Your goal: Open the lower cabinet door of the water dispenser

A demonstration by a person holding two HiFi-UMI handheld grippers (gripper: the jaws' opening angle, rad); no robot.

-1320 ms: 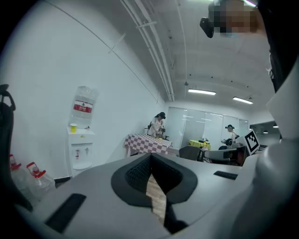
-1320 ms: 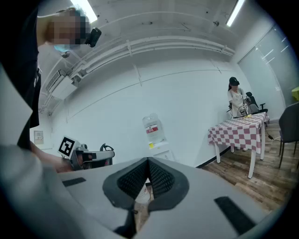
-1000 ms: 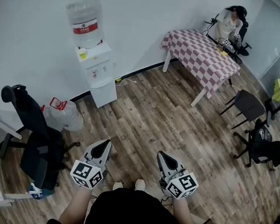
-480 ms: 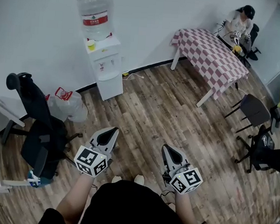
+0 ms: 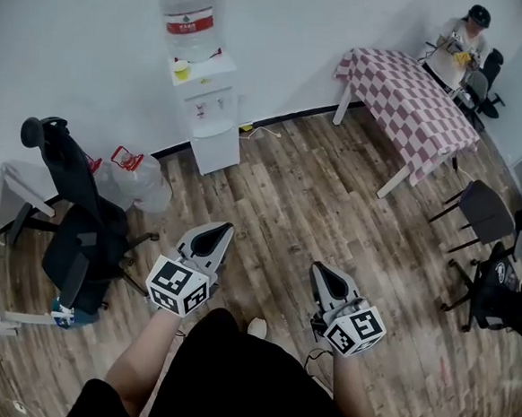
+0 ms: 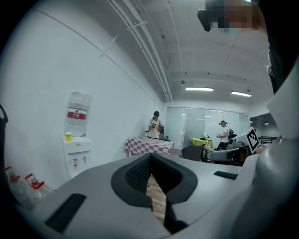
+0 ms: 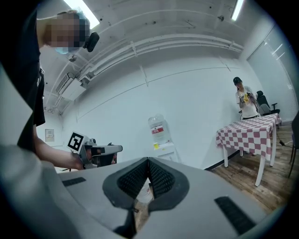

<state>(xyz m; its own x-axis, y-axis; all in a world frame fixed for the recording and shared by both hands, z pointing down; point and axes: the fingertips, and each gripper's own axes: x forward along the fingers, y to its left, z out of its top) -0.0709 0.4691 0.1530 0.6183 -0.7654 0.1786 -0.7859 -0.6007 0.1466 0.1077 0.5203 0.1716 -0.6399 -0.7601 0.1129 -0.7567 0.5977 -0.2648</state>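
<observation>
1. The water dispenser [image 5: 204, 109] stands against the far wall, its lower door [image 5: 217, 152] seemingly closed.
2. Clenched empty, the left tongs [image 5: 216, 236] and right tongs [image 5: 319, 272] are merely carried: the door is out of reach.

Wood-plank floor [image 5: 288, 205] beneath you, its boards running diagonally in the head view. The water dispenser [image 5: 210, 118] stands on the planks against the white wall, and a thin cable [image 5: 260, 133] lies just beside its base along the skirting. To its left, clear jugs with red handles [image 5: 133, 182] lie next to a black office chair [image 5: 70, 233]. To the right, a table under a red-and-white checked cloth [image 5: 405, 97] rests on white legs. Nearer the right edge stand a grey chair [image 5: 481, 210] and a black chair [image 5: 501, 298]. Your shoe [image 5: 257, 327] shows at bottom centre.
</observation>
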